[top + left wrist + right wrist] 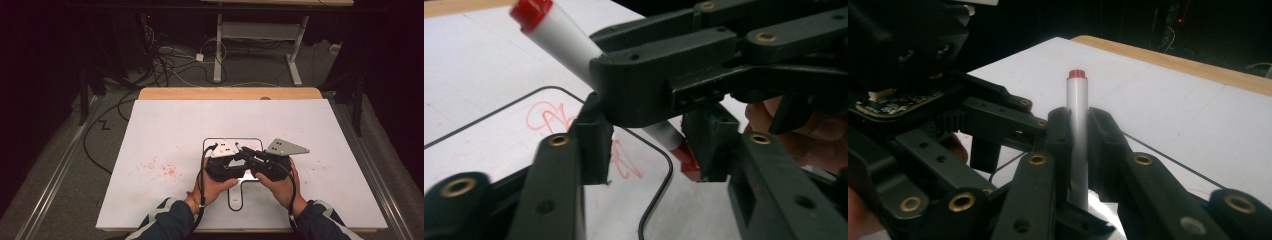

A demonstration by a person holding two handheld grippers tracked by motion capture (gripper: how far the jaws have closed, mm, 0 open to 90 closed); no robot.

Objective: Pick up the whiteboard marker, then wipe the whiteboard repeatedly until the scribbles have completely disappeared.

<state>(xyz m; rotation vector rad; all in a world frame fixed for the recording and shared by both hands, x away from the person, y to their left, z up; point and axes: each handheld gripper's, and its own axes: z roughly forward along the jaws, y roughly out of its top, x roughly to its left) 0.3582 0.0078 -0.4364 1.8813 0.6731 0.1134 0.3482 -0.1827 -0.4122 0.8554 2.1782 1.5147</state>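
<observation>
While the right gripper (1078, 145) clamps its fingers (1059, 137) on the white barrel of a red marker (1077, 117), the left gripper (647, 150) sits just beside it over the small whiteboard (212, 145) on the worktop (165, 125). Its fingers (594, 145) stand half-closed around the marker's red cap (686, 157); whether they press it cannot be told. Red scribbles (549, 117) mark the whiteboard.

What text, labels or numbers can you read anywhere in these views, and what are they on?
No readable text in any view.
Small whiteboard: red scribbles, loose loops, not letters I can make out.
White marker: barrel plain, no label showing.
White table sheet: red specks, no writing.
Circuit board on the left gripper: any markings too small to read.
</observation>
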